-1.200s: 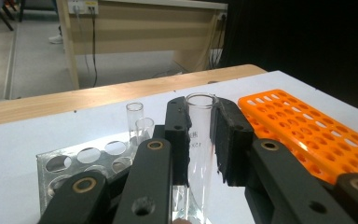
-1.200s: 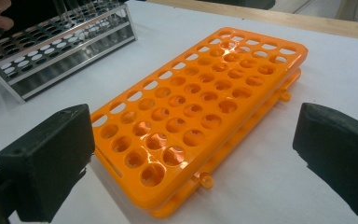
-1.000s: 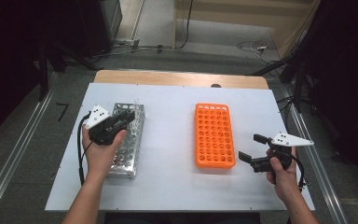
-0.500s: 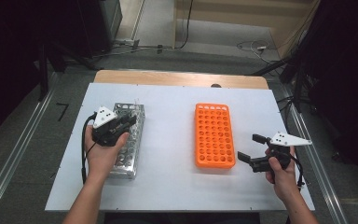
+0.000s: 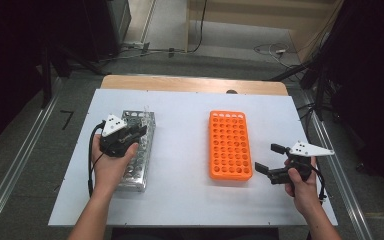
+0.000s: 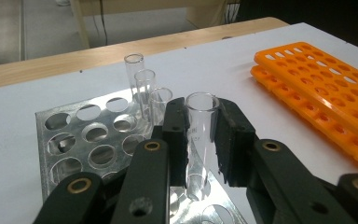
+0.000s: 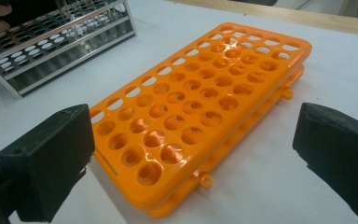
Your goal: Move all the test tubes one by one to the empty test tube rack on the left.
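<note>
Since the earlier picture, the left gripper (image 5: 130, 134) has slid a little way along the metal rack (image 5: 145, 120) and now sits over it. The right gripper (image 5: 272, 162) has kept its place.

The jaws of the left gripper are clenched on a clear glass tube (image 6: 199, 135). The tube stands upright between the two black pads, with its open mouth poking up above them. Its bottom end seems to be just over the rack or still in a hole; I cannot tell which. Just past the jaws, three more tubes (image 6: 145, 91) stand in a row in the rack. The other holes near the jaws look bare.

The jaws of the right gripper are released and stand wide apart, with nothing between them. The orange rack (image 7: 200, 107) lies flat on the tabletop (image 5: 180, 200) right in front of them. In the high view the orange rack (image 5: 229, 144) sits just beside those open jaws, and well apart from the left jaws.

All the holes in the orange rack that I can see are bare. So I think the job is just starting. One tube is grabbed. It looks like it has to go over to the orange rack, and then the three others are left to move too.
</note>
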Demonstrator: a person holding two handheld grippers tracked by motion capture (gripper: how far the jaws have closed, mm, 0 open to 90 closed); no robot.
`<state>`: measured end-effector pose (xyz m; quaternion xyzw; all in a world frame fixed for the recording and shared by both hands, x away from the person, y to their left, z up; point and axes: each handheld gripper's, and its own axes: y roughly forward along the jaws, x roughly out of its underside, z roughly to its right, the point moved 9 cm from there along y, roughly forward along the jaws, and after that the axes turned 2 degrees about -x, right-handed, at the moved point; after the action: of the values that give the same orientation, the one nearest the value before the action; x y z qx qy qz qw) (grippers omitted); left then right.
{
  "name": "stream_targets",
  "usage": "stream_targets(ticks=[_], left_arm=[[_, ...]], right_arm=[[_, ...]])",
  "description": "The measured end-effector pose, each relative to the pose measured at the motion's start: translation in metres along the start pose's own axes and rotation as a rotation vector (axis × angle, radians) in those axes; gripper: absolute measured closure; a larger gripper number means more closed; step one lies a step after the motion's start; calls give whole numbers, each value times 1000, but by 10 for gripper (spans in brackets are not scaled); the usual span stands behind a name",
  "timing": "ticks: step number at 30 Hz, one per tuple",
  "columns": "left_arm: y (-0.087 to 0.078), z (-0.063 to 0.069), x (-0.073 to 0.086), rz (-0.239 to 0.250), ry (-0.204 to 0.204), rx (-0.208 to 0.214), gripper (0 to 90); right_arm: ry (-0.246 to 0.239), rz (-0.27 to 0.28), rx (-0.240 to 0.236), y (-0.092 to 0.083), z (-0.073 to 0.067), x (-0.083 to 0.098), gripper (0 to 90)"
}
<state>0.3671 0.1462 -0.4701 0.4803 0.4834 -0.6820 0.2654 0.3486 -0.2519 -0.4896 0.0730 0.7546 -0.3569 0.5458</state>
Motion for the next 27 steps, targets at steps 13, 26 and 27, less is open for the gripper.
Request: stream_targets(ticks=[13,26,27], left_arm=[[-6,3,-7,46,-12,31,634],[-17,10,-19,96,-25,74,317],[-18,11,-19,97,-23,77,280]], right_arm=[[-3,1,-3,1,-1,-1,0],[-2,5,-3,-1,-1,-2,0],[-4,6,-3,-1,-1,-3,0]])
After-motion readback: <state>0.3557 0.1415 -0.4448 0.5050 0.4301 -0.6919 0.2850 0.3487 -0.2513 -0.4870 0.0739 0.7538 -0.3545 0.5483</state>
